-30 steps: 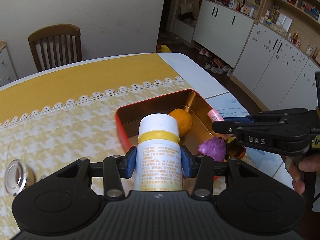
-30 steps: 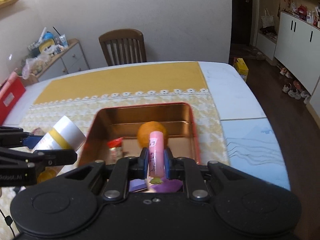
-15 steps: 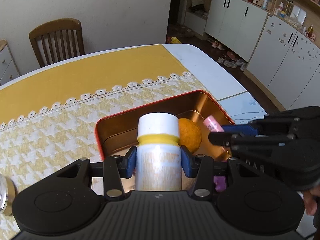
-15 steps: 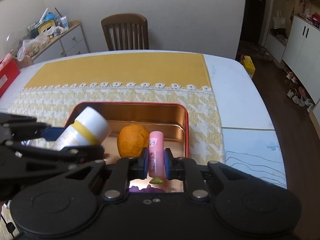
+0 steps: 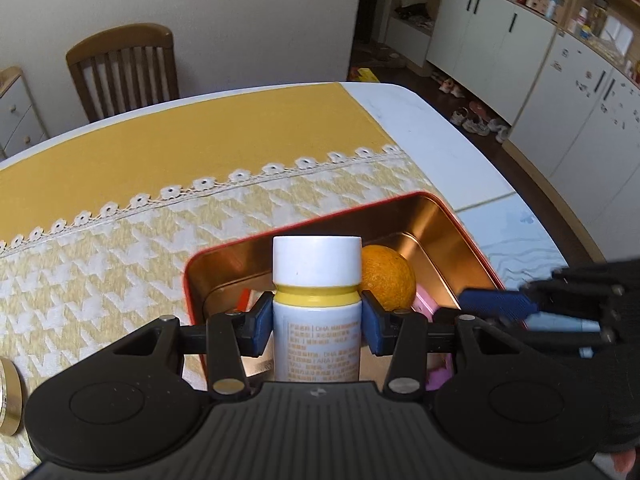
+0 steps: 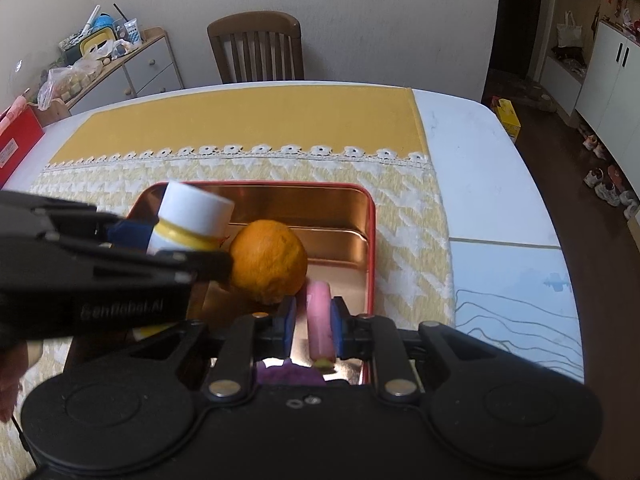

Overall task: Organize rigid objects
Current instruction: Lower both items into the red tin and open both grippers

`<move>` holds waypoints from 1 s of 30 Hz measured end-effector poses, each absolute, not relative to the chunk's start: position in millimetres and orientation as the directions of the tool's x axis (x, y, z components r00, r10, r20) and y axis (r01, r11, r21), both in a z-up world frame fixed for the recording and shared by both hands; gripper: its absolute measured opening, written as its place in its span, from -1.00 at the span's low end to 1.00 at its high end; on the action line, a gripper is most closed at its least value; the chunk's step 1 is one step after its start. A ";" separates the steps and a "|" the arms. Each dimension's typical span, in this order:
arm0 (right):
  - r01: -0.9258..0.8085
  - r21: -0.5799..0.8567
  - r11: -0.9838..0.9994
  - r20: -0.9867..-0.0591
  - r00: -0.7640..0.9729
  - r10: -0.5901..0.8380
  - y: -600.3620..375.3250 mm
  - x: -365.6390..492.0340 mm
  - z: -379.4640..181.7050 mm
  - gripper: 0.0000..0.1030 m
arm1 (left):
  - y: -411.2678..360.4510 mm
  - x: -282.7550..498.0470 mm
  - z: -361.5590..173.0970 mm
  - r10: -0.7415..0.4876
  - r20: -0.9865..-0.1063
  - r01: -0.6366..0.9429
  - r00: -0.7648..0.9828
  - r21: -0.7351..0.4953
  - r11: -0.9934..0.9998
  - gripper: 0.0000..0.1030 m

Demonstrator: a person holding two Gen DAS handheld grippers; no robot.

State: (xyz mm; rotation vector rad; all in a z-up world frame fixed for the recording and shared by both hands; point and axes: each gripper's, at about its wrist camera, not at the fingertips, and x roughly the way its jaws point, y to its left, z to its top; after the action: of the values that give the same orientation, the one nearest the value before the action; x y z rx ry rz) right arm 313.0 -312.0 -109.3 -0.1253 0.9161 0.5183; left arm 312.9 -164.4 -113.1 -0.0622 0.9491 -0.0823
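Observation:
My left gripper (image 5: 316, 322) is shut on a white bottle (image 5: 316, 300) with a yellow band and holds it over the left part of the red tin tray (image 5: 460, 236). The bottle also shows in the right wrist view (image 6: 188, 220). My right gripper (image 6: 313, 326) is shut on a pink tube (image 6: 319, 320) low over the tray's right side (image 6: 370, 240). An orange (image 6: 268, 266) lies in the tray between the two grippers, also seen in the left wrist view (image 5: 388, 278). A purple object (image 6: 288, 374) lies in the tray under my right gripper.
The tray stands on a yellow houndstooth cloth (image 5: 120, 248) on a white table (image 6: 480, 152). A gold round lid (image 5: 8, 400) lies at the left. A small red-topped item (image 5: 244, 300) sits in the tray. A wooden chair (image 6: 256, 48) stands behind the table.
My left gripper has carried the bottle rightward and over the tray. My right gripper has moved lower with the pink tube beside the orange.

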 end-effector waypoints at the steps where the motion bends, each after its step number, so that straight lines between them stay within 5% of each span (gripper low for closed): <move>1: -0.478 0.114 0.871 -0.782 0.497 0.375 -312.4 311.9 -108.6 -0.59 | -162.0 313.9 -113.2 -0.101 -0.811 0.036 0.576 -0.098 0.995 -0.14; 23: -0.478 0.158 0.864 -0.727 0.536 0.430 -318.7 278.5 -81.2 -0.22 | -149.8 271.9 -83.8 -0.139 -0.769 0.054 0.624 -0.135 0.989 -0.05; 30: -0.485 0.154 0.861 -0.700 0.561 0.441 -314.1 255.0 -67.7 0.08 | -135.7 242.3 -65.7 -0.145 -0.734 0.073 0.664 -0.130 0.989 0.13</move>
State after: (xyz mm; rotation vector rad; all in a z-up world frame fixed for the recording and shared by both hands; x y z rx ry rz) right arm 255.0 -314.1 -67.7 -0.0588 0.8082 0.5456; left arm 242.3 -135.7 -65.7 -0.0920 0.8361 -0.1233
